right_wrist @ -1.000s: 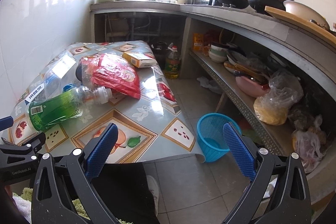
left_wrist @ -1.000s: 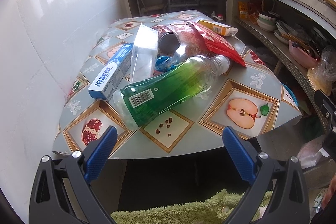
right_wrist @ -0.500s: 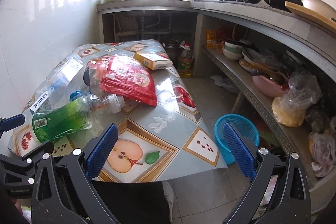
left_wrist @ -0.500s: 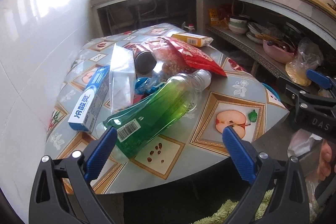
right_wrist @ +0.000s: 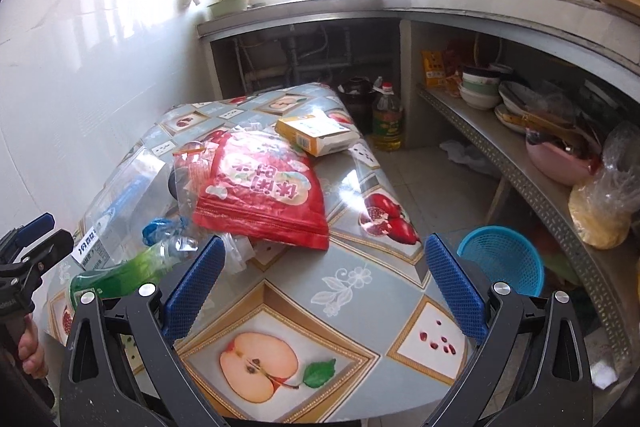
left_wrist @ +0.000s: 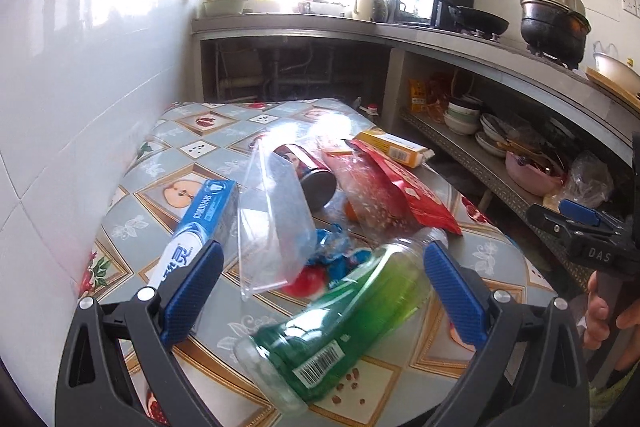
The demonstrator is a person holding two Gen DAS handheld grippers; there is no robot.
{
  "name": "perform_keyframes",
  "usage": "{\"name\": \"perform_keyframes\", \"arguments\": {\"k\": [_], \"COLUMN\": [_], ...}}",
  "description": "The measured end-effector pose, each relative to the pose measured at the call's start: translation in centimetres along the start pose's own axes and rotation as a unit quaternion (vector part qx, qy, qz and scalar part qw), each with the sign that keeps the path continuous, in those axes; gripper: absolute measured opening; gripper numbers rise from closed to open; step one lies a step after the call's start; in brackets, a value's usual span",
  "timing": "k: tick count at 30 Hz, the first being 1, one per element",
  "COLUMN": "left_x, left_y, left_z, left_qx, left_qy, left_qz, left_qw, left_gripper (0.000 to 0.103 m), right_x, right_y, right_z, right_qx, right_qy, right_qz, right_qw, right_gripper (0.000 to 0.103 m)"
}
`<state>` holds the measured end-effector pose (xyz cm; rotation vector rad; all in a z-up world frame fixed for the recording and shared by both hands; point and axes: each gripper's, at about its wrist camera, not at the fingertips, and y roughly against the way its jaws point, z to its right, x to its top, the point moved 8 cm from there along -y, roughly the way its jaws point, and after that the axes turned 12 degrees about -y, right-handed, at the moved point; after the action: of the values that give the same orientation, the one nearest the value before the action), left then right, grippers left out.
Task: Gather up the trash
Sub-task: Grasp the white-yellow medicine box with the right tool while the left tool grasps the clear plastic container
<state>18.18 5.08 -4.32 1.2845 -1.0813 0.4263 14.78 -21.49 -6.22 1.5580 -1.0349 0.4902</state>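
Note:
A pile of trash lies on the fruit-patterned table (left_wrist: 492, 259): a green plastic bottle (left_wrist: 348, 323) on its side, a blue toothpaste box (left_wrist: 200, 227), a clear plastic bag (left_wrist: 276, 219), a dark can (left_wrist: 312, 171), a red snack bag (left_wrist: 396, 187) and a yellow box (left_wrist: 392, 147). My left gripper (left_wrist: 320, 291) is open, its jaws either side of the bottle's upper half, just above it. My right gripper (right_wrist: 320, 287) is open and empty over the table's front right, near the red snack bag (right_wrist: 264, 191). A blue basket (right_wrist: 500, 259) stands on the floor beside the table.
A white tiled wall (left_wrist: 80, 107) runs along the table's left side. A counter (right_wrist: 480, 7) with a lower shelf of bowls (right_wrist: 480, 91) and bags (right_wrist: 604, 203) curves along the right. An oil bottle (right_wrist: 386, 123) stands on the floor behind the table.
Both grippers have moved forward and lower toward the table. The left now has the green bottle between its open jaws; the right has come over the table's front edge.

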Motion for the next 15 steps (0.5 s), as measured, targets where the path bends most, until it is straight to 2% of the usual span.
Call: {"name": "perform_keyframes", "arguments": {"k": [3, 7, 9, 11, 13, 15], "left_x": [0.7, 1.6, 2.0, 2.4, 2.6, 2.6], "left_y": [-1.0, -2.3, -2.8, -3.3, -3.8, -4.3], "left_z": [-2.0, -3.6, -4.0, -4.1, -4.0, -3.8], "left_qx": [-0.002, -0.007, -0.011, -0.016, -0.018, -0.016], "left_qy": [0.030, 0.060, 0.068, 0.069, 0.064, 0.058], "left_qz": [-0.010, -0.019, -0.021, -0.022, -0.029, -0.037], "left_qw": [0.9995, 0.9980, 0.9974, 0.9972, 0.9974, 0.9975], "left_gripper": [0.099, 0.099, 0.099, 0.099, 0.099, 0.099], "right_x": [2.4, 7.0, 9.7, 12.0, 13.3, 13.7], "right_y": [-1.6, -5.2, -7.7, -11.0, -14.8, -18.9], "right_z": [-0.2, 0.0, -0.7, -2.1, -3.7, -5.2], "right_qx": [0.042, 0.118, 0.137, 0.154, 0.163, 0.155], "right_qy": [-0.016, -0.070, -0.048, 0.002, 0.040, 0.077], "right_qz": [-0.007, -0.046, -0.053, -0.070, -0.109, -0.155], "right_qw": [0.999, 0.990, 0.988, 0.986, 0.980, 0.973], "right_gripper": [0.095, 0.095, 0.095, 0.095, 0.095, 0.095]}}
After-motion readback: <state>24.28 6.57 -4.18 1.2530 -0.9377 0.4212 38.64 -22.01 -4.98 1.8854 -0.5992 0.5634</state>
